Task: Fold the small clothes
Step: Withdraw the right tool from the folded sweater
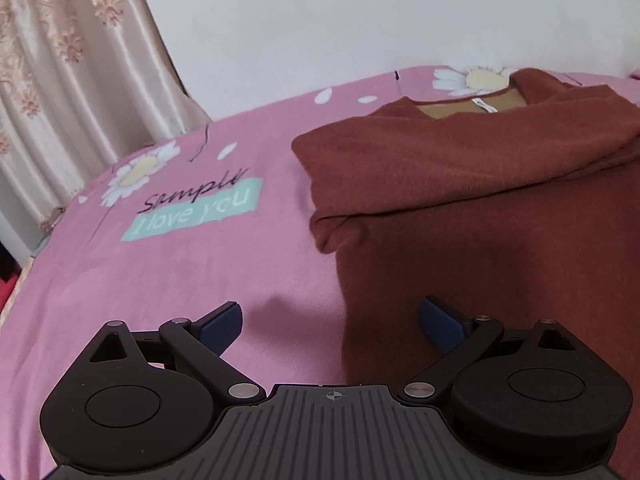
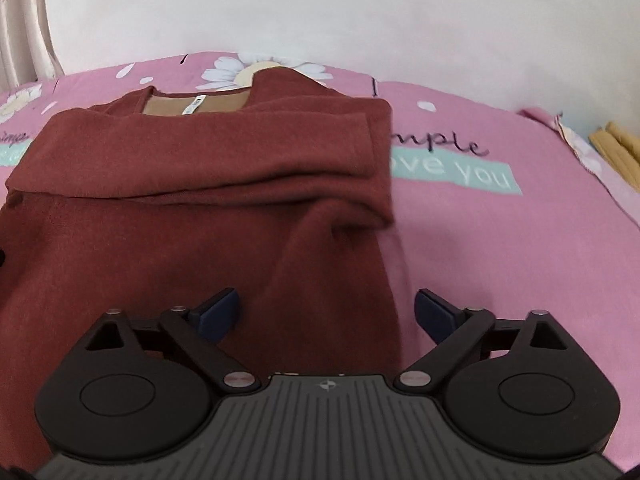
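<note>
A rust-red knit sweater [image 1: 480,184] lies flat on the pink bedsheet [image 1: 200,248], neck away from me, with both sleeves folded across the chest. It also shows in the right wrist view [image 2: 180,200], with a white label at the collar. My left gripper [image 1: 331,326] is open and empty, straddling the sweater's lower left edge: left finger over the sheet, right finger over the cloth. My right gripper [image 2: 327,316] is open and empty, straddling the lower right edge, left finger over the sweater, right finger over the sheet.
The pink sheet has daisy prints and a teal "I love you" patch [image 1: 192,210]. A beige curtain [image 1: 60,100] hangs at the left. A white wall [image 2: 320,8] runs behind the bed. Yellow fabric [image 2: 618,144] lies at the far right edge.
</note>
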Motion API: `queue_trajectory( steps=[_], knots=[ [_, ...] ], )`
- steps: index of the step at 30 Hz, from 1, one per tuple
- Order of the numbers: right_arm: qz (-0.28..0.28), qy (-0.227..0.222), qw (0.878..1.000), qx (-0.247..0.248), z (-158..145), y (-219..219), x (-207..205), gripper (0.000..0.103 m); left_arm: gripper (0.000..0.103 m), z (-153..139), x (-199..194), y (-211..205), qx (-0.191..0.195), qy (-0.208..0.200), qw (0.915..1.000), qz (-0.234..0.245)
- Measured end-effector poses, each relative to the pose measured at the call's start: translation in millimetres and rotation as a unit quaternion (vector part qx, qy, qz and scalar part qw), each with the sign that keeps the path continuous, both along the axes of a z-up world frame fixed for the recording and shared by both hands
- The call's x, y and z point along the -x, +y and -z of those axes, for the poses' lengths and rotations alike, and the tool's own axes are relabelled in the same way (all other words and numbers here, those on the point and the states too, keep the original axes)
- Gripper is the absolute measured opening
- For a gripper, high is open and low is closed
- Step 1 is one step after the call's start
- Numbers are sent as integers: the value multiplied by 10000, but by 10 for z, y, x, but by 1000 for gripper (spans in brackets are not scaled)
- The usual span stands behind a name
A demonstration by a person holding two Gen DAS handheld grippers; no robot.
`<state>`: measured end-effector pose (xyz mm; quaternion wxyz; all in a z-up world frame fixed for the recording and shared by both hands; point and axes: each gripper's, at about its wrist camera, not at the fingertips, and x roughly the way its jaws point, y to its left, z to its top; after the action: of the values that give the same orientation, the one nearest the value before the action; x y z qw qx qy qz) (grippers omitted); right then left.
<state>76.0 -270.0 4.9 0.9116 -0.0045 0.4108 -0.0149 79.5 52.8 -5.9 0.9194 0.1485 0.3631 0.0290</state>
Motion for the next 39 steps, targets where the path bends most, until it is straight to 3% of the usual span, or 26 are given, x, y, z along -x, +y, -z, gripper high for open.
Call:
queue_trajectory(
  steps=[6, 27, 39],
  knots=[
    [204, 136, 9986, -463, 2, -182, 128, 98, 103, -38, 122, 103, 68, 55, 9999, -94],
    [51, 101, 9991, -398, 41, -281, 512, 103, 103, -20, 374, 224, 199, 12, 9995, -249],
    [50, 101, 9993, -369, 37, -269, 518, 103, 103, -10, 372, 317, 506, 66, 9981, -345]
  ],
)
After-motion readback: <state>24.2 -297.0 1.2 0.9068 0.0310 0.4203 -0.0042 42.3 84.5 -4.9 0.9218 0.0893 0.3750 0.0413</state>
